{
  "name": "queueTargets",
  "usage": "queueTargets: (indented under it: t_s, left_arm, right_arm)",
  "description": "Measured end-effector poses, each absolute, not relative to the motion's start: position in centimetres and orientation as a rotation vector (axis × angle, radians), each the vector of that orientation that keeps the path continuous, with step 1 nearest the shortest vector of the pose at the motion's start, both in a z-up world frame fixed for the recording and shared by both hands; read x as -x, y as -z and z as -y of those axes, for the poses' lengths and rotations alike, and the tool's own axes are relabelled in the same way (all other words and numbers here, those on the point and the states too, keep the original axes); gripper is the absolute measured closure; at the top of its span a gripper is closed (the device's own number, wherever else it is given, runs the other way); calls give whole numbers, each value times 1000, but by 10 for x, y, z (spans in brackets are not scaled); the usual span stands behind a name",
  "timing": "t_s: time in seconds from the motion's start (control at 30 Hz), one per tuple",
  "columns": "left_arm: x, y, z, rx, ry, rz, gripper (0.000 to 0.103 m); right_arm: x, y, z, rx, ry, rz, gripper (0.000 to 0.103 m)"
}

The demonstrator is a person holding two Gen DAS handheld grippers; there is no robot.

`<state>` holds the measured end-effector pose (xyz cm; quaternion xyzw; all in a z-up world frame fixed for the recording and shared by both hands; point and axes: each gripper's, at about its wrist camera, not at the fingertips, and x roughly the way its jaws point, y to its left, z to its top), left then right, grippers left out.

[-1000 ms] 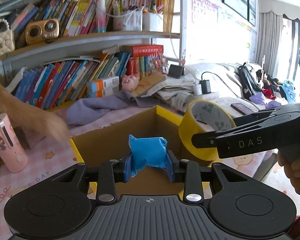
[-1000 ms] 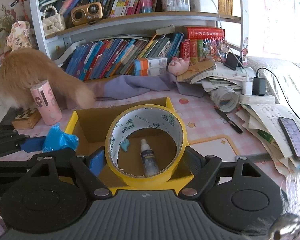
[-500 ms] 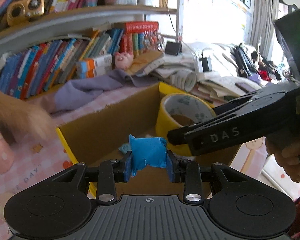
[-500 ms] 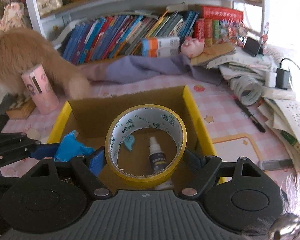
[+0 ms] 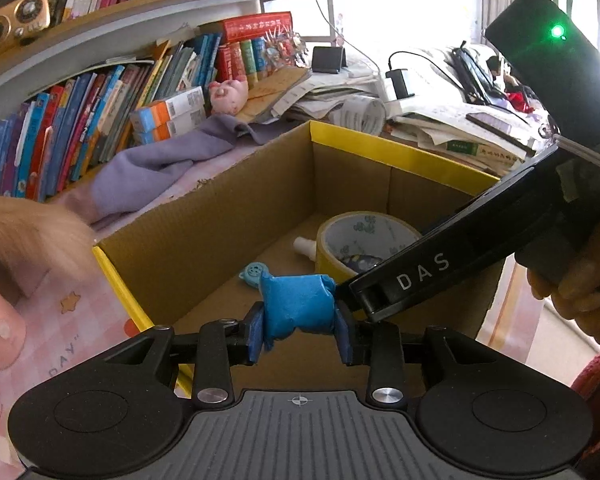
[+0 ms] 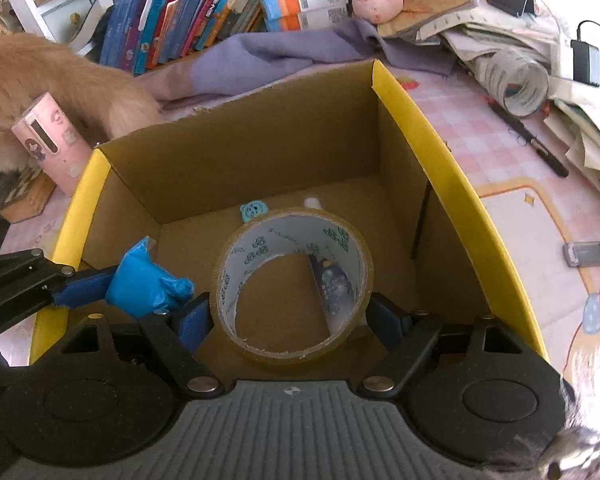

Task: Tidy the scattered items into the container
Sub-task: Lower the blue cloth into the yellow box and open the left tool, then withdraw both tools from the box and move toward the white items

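An open cardboard box (image 6: 452,176) with yellow outer walls stands on the pink tablecloth; it also shows in the left wrist view (image 5: 400,156). My right gripper (image 6: 290,318) is shut on a yellow tape roll (image 6: 260,344), lowered inside the box near its floor. The roll shows in the left wrist view (image 5: 348,236) too. My left gripper (image 5: 300,334) is shut on a crumpled blue packet (image 5: 296,304) over the box's near left edge; it also shows in the right wrist view (image 6: 148,280). A small spray bottle (image 6: 330,280) and a teal bear clip (image 6: 253,211) lie on the box floor.
A fluffy orange cat (image 6: 60,76) stands left of the box beside a pink tumbler (image 6: 52,140). A purple cloth (image 6: 284,52) and bookshelves lie behind. A clear tape roll (image 6: 520,84), a black pen (image 6: 528,140) and paper piles lie right.
My right gripper has carried the tape roll forward and down from above the front rim to deep inside the box. My left gripper has tilted down over the box with the blue packet.
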<state>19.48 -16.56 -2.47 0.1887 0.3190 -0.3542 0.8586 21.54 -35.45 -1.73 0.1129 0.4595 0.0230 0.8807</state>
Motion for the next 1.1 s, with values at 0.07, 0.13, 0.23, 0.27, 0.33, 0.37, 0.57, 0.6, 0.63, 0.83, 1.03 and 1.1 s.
queueTargets:
  t_s: [0.07, 0.13, 0.23, 0.27, 0.33, 0.37, 0.57, 0.6, 0.63, 0.83, 1.03, 1.1]
  left_arm:
    - [-195, 25, 166, -409, 742, -665, 68]
    - [-195, 25, 167, -410, 743, -663, 68]
    - [-195, 25, 168, -412, 741, -661, 67]
    - [-195, 25, 168, -412, 740, -661, 67]
    - [-197, 26, 167, -397, 735, -673, 65]
    - [-197, 26, 166, -394, 736, -672, 64]
    - [-196, 23, 162, -381, 722, -665, 56]
    - [-195, 22, 162, -378, 717, -658, 49]
    - [-194, 21, 161, -377, 705, -647, 45]
    - [-188, 12, 154, -351, 689, -611, 23]
    - [-172, 2, 154, -339, 675, -554, 20]
    - [-167, -1, 153, -323, 668, -538, 19]
  right_arm:
    - [-214, 18, 353, -230, -31, -952, 23]
    - [-213, 19, 353, -226, -18, -949, 23]
    - [-213, 19, 353, -225, -12, -949, 22]
    - [-213, 19, 352, -225, -11, -951, 22]
    - [-215, 20, 352, -226, -9, -957, 22]
    - [-215, 20, 351, -222, -7, -960, 22]
    - [-213, 17, 350, -232, -5, -939, 19]
    - [-212, 15, 349, -234, -6, -929, 18]
    - [-210, 12, 349, -235, -7, -915, 18]
    - [-194, -10, 344, -193, -5, -804, 18]
    - [-172, -28, 339, -127, 8, -694, 17]
    - [-165, -31, 340, -119, 12, -669, 17]
